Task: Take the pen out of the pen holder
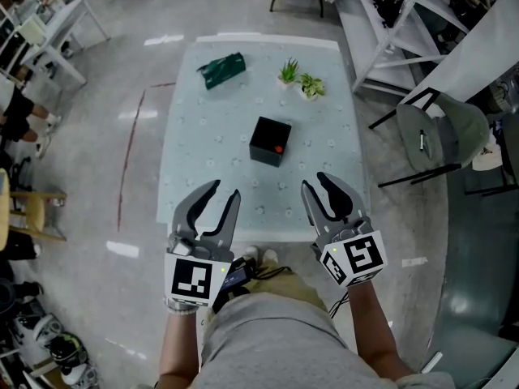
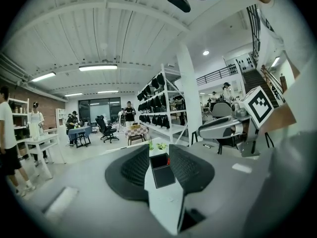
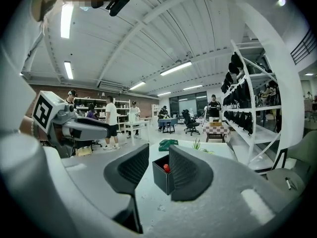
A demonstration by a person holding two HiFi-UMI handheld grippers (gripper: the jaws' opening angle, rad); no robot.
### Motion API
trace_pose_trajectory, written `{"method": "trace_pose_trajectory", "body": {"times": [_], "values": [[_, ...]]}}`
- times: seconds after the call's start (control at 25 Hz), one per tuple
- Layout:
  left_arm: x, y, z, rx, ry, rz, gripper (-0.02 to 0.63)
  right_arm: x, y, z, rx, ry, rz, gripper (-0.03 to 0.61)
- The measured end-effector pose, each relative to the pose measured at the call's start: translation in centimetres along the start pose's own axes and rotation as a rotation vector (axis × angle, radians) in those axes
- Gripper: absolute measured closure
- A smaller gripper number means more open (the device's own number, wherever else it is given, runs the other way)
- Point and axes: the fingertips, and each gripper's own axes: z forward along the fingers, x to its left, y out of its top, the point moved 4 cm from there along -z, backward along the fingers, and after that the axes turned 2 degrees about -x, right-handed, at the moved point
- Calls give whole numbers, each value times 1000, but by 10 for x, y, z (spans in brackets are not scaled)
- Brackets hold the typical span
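A black cube pen holder (image 1: 268,138) stands mid-table, with the red tip of a pen (image 1: 278,147) showing inside it. My left gripper (image 1: 225,191) hovers over the table's near edge, open and empty. My right gripper (image 1: 315,182) is beside it, also open and empty. Both sit short of the holder. In the left gripper view the pen holder (image 2: 162,171) and the pen tip (image 2: 168,160) lie ahead between the spread jaws. In the right gripper view the pen holder (image 3: 159,176) and the red pen tip (image 3: 166,168) sit just beyond the jaws.
A dark green object (image 1: 221,69) and two small potted plants (image 1: 289,73) (image 1: 310,86) sit at the far end of the table (image 1: 203,168). A grey chair (image 1: 442,136) and white shelving (image 1: 381,31) stand to the right. White desks (image 1: 49,31) stand at left.
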Motion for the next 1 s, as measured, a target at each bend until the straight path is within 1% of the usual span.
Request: {"method": "trace_pose_trajectory", "body": {"times": [0.24, 0.64, 0.8, 1.0], "values": [[9, -8, 3, 18, 13, -14, 491, -2, -9, 18, 31, 14, -5, 457], [17, -19, 2, 36, 40, -36, 491, -2, -32, 45, 95, 47, -46, 457], [23, -26, 1, 52, 52, -45, 491, -5, -42, 61, 117, 42, -68, 457], [27, -30, 0, 71, 59, -47, 491, -11, -57, 75, 147, 26, -68, 457]]}}
